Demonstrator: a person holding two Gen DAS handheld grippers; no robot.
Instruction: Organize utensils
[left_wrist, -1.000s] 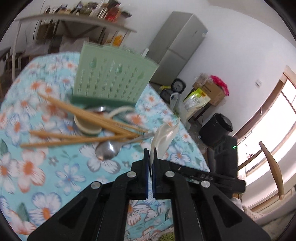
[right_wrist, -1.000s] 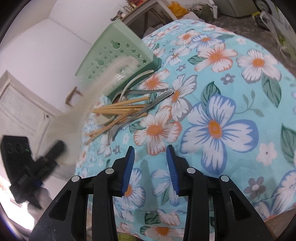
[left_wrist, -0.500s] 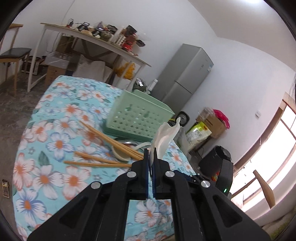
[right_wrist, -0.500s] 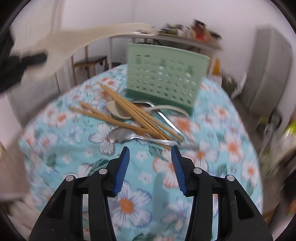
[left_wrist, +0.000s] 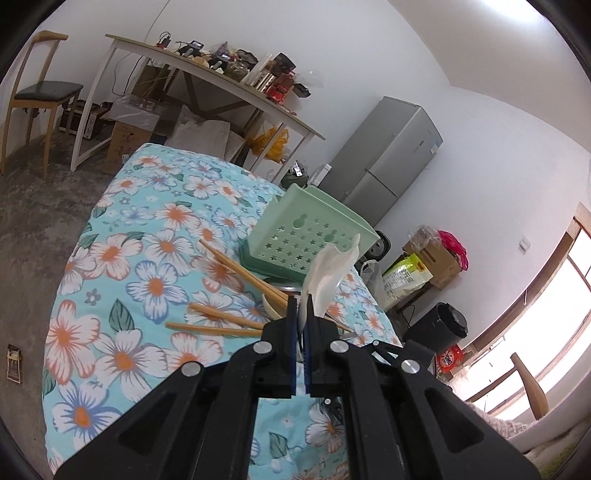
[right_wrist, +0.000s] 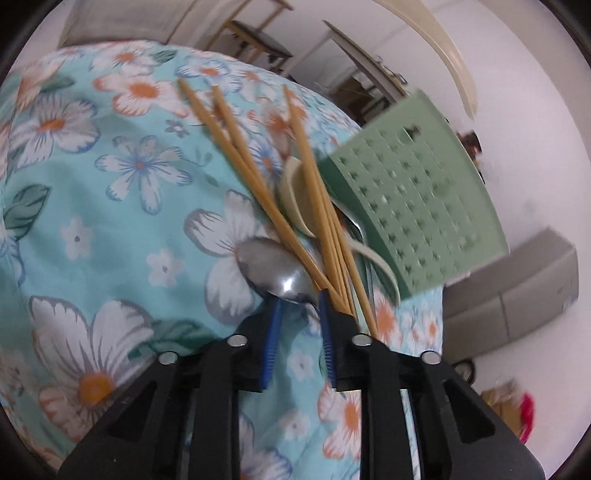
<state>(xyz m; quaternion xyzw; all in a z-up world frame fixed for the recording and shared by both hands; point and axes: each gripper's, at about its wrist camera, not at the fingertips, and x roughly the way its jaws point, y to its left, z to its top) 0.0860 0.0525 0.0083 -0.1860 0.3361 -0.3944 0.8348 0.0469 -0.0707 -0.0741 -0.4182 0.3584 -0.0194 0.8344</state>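
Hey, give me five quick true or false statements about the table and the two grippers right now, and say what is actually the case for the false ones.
1. The left gripper is shut on a white plastic spoon. True.
2. The green basket stands on a bare wooden tabletop. False: it stands on a floral tablecloth.
3. The wooden chopsticks lie on the table beside the basket. True.
4. The right gripper is lifting a chopstick. False: its jaws, which have just been closing, flank the metal spoon on the cloth.
5. The metal spoon is already inside the basket. False: it lies on the tablecloth.
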